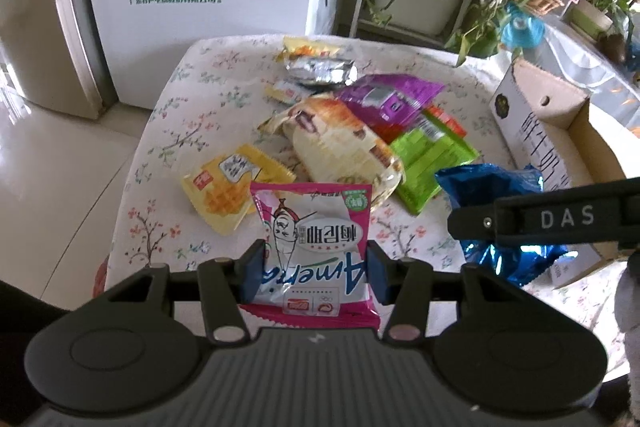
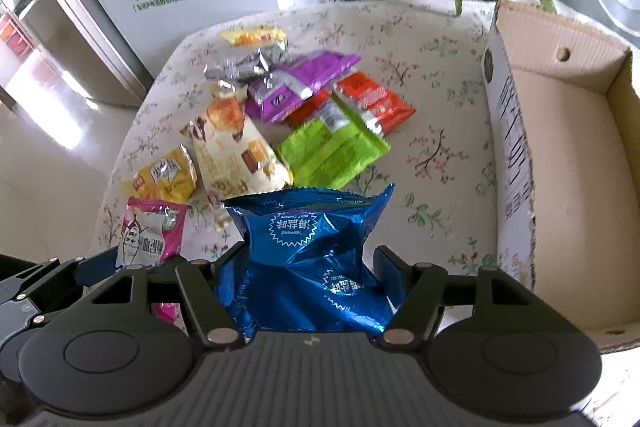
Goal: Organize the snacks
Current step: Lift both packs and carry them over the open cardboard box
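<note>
Two grips: left gripper [image 1: 316, 269] is clamping the pink packet [image 1: 316, 227]; right gripper [image 2: 310, 277] is clamping the blue bag [image 2: 312, 251].
Advice: both should be keeping their squeeze firm while carrying toward the cardboard box [image 2: 568, 163].

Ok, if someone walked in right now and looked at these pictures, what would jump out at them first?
Probably the two packets held up close to the cameras: the left claw is shut on a pink and white snack packet, and the right claw grips a crumpled shiny blue bag. Behind them a bright pile of snacks lies on the floral tablecloth, with an open cardboard box waiting at the right.
</note>
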Motion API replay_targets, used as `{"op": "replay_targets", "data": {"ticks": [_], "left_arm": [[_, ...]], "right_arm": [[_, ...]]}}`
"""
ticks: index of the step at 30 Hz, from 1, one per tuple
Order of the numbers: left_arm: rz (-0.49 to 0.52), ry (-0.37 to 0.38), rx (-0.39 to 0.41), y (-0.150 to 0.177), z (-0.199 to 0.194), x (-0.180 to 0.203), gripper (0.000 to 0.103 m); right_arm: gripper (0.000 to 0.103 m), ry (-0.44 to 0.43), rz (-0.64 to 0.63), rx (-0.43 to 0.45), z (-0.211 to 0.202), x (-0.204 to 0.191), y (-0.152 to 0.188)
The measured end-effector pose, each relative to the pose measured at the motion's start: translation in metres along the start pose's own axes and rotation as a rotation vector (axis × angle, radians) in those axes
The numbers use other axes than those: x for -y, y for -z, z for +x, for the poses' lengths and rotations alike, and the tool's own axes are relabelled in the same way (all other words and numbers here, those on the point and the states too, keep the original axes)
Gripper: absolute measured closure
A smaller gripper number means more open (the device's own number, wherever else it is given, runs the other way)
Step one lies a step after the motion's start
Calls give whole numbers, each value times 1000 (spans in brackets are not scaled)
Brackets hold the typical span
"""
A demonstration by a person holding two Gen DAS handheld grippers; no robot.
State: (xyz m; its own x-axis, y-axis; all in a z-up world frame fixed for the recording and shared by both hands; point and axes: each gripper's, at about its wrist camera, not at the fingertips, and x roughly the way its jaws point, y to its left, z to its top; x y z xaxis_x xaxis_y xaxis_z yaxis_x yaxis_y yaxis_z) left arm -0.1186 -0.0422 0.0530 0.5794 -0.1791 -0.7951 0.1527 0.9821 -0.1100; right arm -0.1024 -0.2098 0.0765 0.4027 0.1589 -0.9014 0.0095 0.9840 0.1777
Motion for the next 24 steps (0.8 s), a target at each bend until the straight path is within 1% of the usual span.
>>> {"op": "replay_targets", "data": {"ticks": [7, 12, 18, 24], "left_arm": [[8, 15, 14, -12, -5, 15, 52], [19, 45, 26, -23, -7, 31, 52], [53, 96, 48, -40, -9, 61, 52], [89, 163, 58, -55, -10, 98, 52]], "right_arm": [[29, 8, 27, 72, -19, 12, -8], [29, 17, 85, 143, -40, 33, -15], [29, 43, 175, 212, -64, 67, -19], [29, 69, 237, 252, -82, 96, -17]]}}
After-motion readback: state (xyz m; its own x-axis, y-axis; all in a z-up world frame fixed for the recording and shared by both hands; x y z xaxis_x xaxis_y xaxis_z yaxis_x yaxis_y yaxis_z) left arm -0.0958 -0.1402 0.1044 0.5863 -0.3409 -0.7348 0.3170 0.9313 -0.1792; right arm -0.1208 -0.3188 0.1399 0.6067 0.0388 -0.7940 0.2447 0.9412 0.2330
